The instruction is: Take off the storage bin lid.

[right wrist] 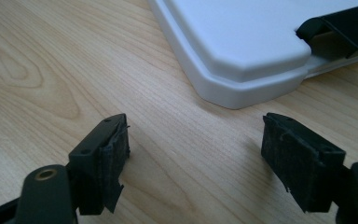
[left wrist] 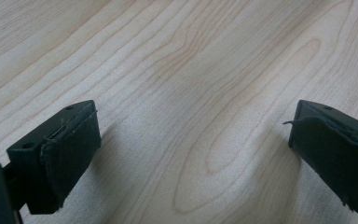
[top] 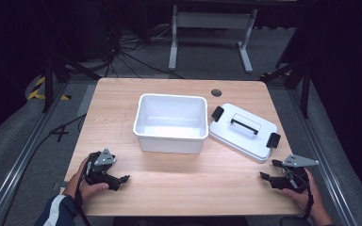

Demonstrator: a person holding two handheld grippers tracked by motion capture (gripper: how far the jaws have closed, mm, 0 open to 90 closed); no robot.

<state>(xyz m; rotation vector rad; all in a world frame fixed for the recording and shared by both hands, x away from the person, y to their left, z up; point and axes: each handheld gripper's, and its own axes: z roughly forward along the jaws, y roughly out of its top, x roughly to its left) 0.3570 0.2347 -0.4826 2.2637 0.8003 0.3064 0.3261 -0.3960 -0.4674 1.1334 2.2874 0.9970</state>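
Observation:
A white plastic bin [top: 170, 122] stands open and hollow at the middle of the wooden table [top: 122, 99]. Its white lid [top: 243, 132], with a black handle and black side clips, lies flat to the bin's right. My left gripper [top: 125, 178] rests on the table's near left, held by a hand, jaws open over bare wood [left wrist: 191, 149]. My right gripper [top: 263, 175] rests at the near right, just in front of the lid, jaws open with nothing between them [right wrist: 193, 154]. The lid's corner [right wrist: 242, 56] lies close ahead in the right gripper view.
A round cable hole [top: 216, 92] sits near the table's far edge. Beyond the table stands a white metal frame [top: 212, 28] on grey floor with black cables [top: 127, 52]. Bare wood stretches between the two grippers.

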